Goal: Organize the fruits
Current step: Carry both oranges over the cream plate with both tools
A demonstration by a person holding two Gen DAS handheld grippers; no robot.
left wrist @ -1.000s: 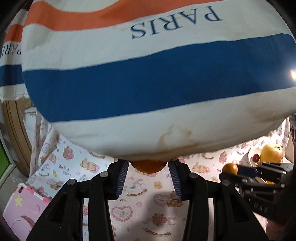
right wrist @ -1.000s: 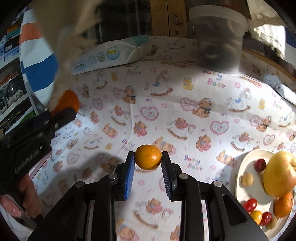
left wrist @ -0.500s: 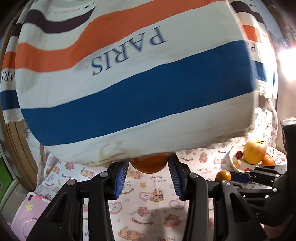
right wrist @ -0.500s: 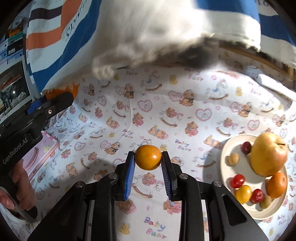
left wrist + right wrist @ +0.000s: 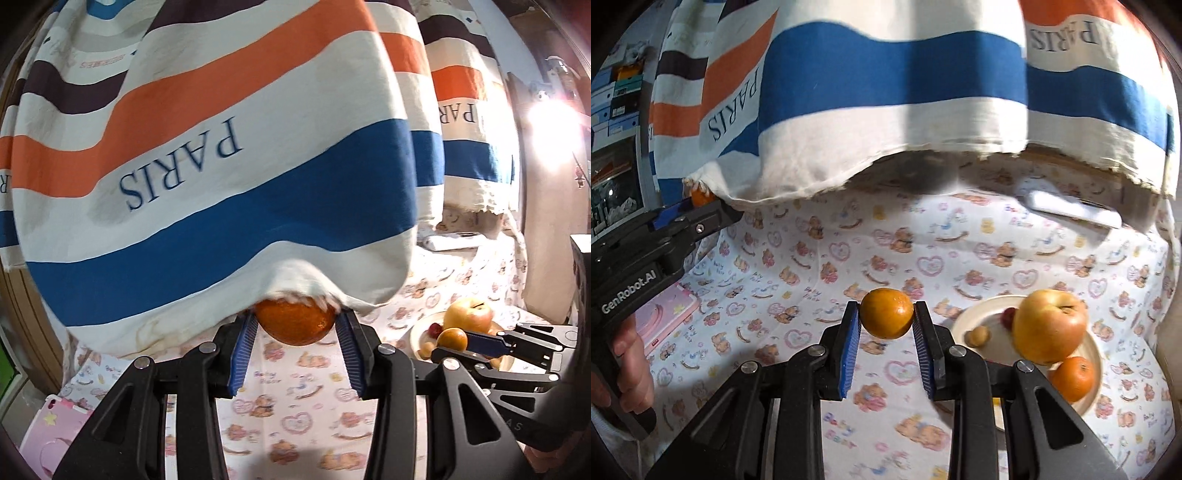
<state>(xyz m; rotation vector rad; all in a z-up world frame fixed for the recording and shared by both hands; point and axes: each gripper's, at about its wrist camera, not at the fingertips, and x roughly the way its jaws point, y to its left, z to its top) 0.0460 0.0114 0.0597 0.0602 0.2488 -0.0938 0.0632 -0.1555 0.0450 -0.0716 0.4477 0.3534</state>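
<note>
We hold 2 fruits in the air. Our left tongs (image 5: pixel 295 325) are clamped on a large orange (image 5: pixel 293 322), its top tucked under the hem of a hanging striped cloth (image 5: pixel 221 177) printed "PARIS". Our right tongs (image 5: pixel 885 319) are clamped on a smaller orange (image 5: pixel 885 318) above the bear-print counter cover (image 5: pixel 820 258). Just right of it sits a plate (image 5: pixel 1093 347) holding an apple (image 5: pixel 1049 325), another orange fruit (image 5: pixel 1073 378) and small fruits.

Home room, teddy-bear print tablecloth (image 5: pixel 960 251), striped PARIS curtain (image 5: pixel 221 147), fruit plate (image 5: pixel 1095 354)
</note>
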